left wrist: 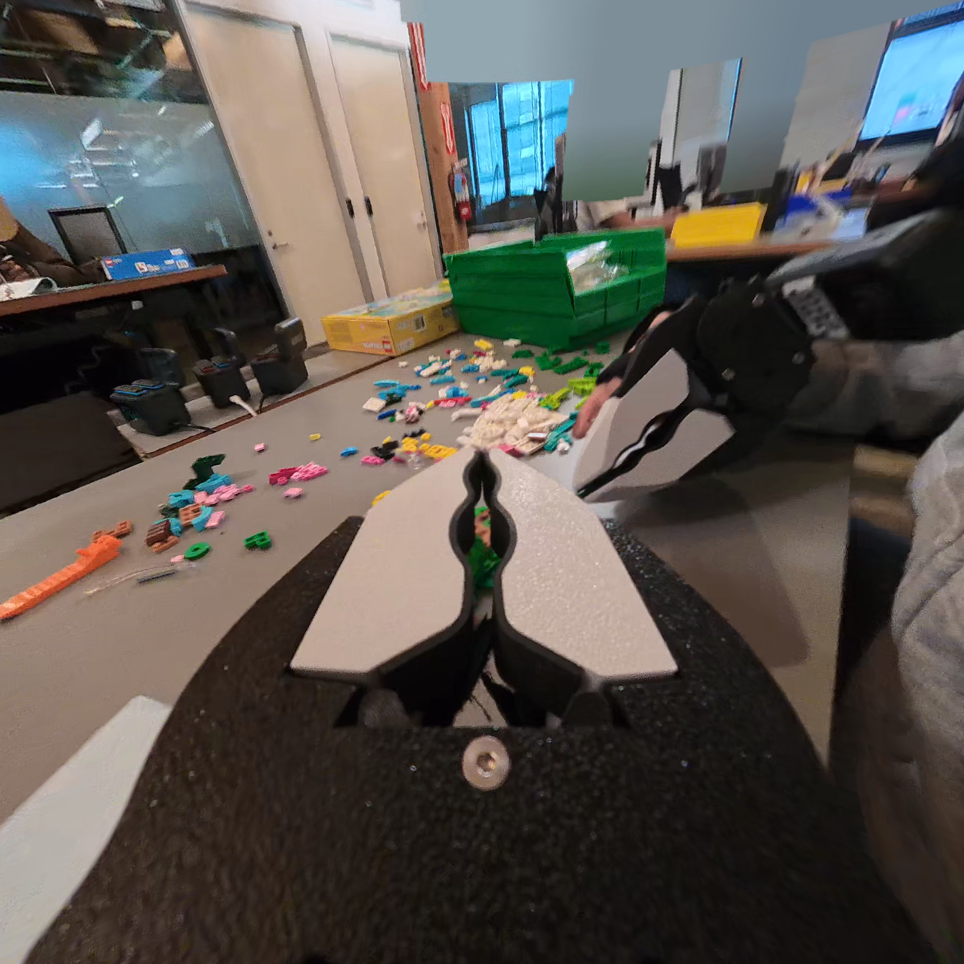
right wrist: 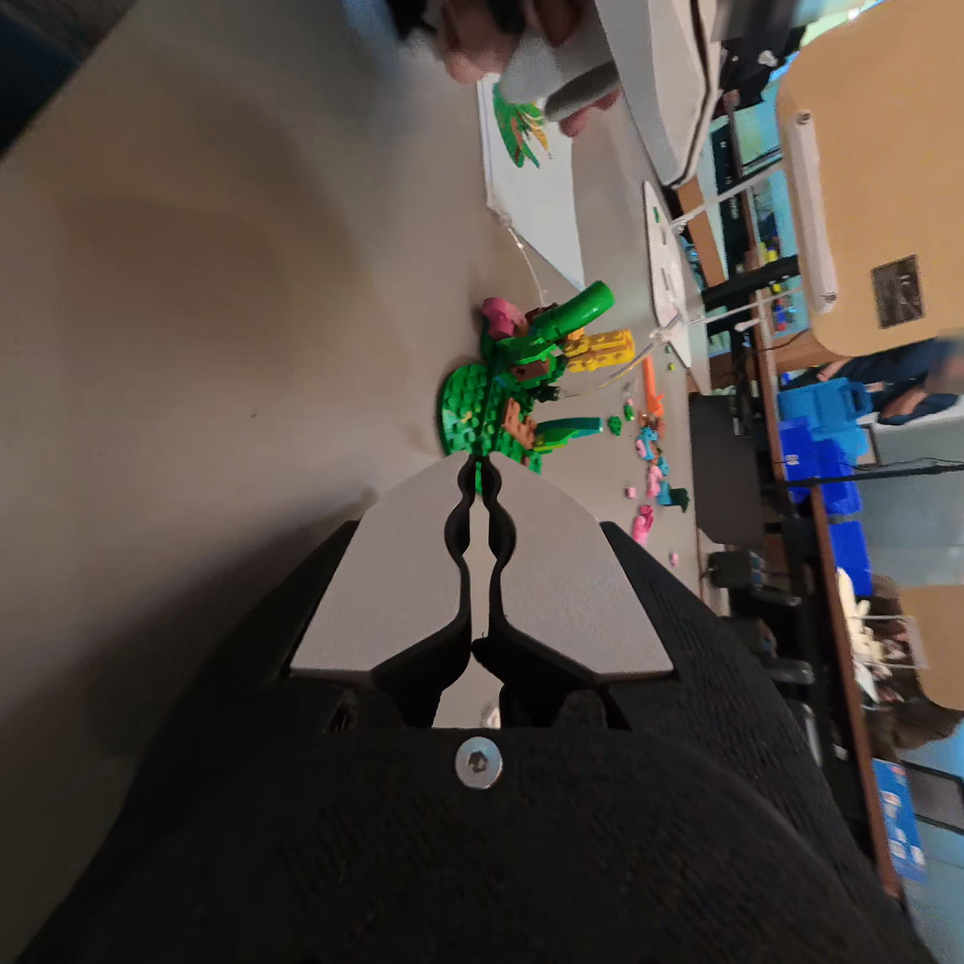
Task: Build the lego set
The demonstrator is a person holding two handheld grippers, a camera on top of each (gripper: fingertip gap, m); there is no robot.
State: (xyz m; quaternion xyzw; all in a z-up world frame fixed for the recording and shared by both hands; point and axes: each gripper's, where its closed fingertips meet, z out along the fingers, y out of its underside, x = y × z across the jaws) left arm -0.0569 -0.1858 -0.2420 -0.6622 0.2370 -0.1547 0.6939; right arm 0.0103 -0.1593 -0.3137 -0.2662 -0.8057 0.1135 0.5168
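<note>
My left gripper (left wrist: 482, 455) is shut with its pads together and nothing between them. It hovers over a green brick model, a little of which shows through the gap behind the tips (left wrist: 482, 563). In the right wrist view the model (right wrist: 469, 407) is a round green studded plate with a green tube, yellow bricks and brown bricks on it. My right gripper (right wrist: 477, 461) is rolled on its side and shut on the plate's near edge, with green showing between its pads. It also shows in the left wrist view (left wrist: 580, 490), close beside my left fingers.
On the grey table (left wrist: 156, 652) lie a white brick pile (left wrist: 516, 422), pink and blue bricks (left wrist: 208, 501) and an orange brick tool (left wrist: 57, 579). A green bin (left wrist: 553, 292) and a yellow box (left wrist: 388, 326) stand at the back. An instruction booklet (right wrist: 521, 172) lies beyond the model. Spacing between my two grippers at the tips: around 11 cm.
</note>
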